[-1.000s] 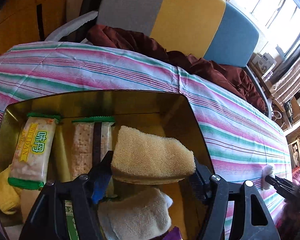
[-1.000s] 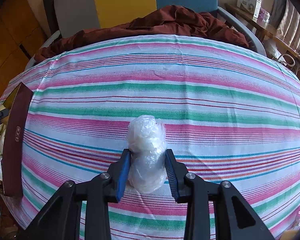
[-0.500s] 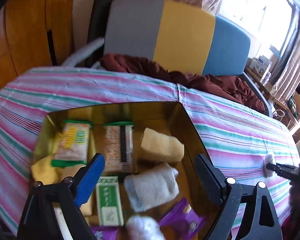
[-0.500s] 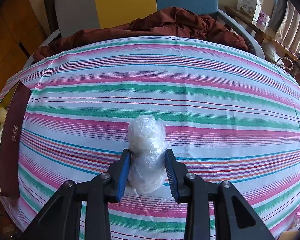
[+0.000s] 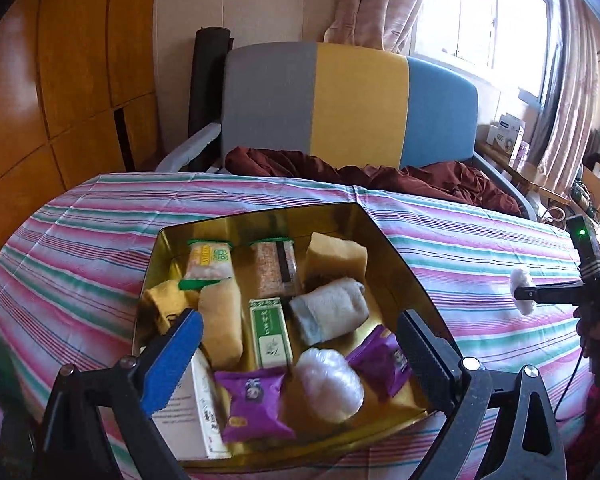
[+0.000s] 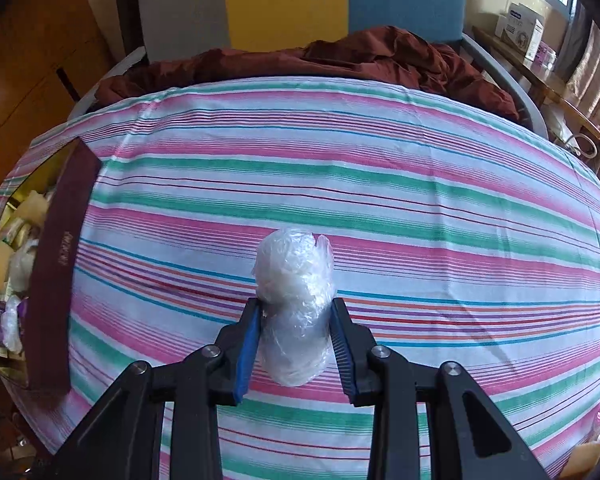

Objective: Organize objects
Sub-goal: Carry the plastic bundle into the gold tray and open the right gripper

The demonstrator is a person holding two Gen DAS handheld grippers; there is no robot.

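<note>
The plastic bundle (image 6: 294, 308) sits pinched between the fingers of the right gripper (image 6: 296, 344), over the striped cloth (image 6: 380, 184), its crinkled top sticking out past the fingertips. Only the right wrist view shows this grip close up; from the left wrist view the same bundle (image 5: 522, 290) is a small white tuft far off to the right of the left gripper (image 5: 296, 356), held at the tip of the right gripper (image 5: 540, 294). The left view alone shows the inside of the gold tin (image 5: 400, 264) lying straight ahead between that gripper's widely spread, empty fingers: the sponge (image 5: 336, 254) in the far right corner, a rolled towel (image 5: 328, 314) just nearer, two cracker packs (image 5: 210, 264) at the far left, a green box (image 5: 270, 334) in the middle, two purple packets (image 5: 254, 402) and a second white plastic bundle (image 5: 328, 384) nearest the fingers (a leaflet (image 5: 188, 404) lies half under the left finger). From the right view the tin (image 6: 56, 280) is only a dark maroon wall at the far left, contents barely visible behind it. Compared with a second ago, the left gripper has let go of the sponge, which was then clamped between its fingers and now rests in the tin, and it has pulled back and up, so the whole tin and the chair (image 5: 348, 104) beyond the table show. The right gripper has kept its hold on the bundle, with hardly any shift over the cloth.
</note>
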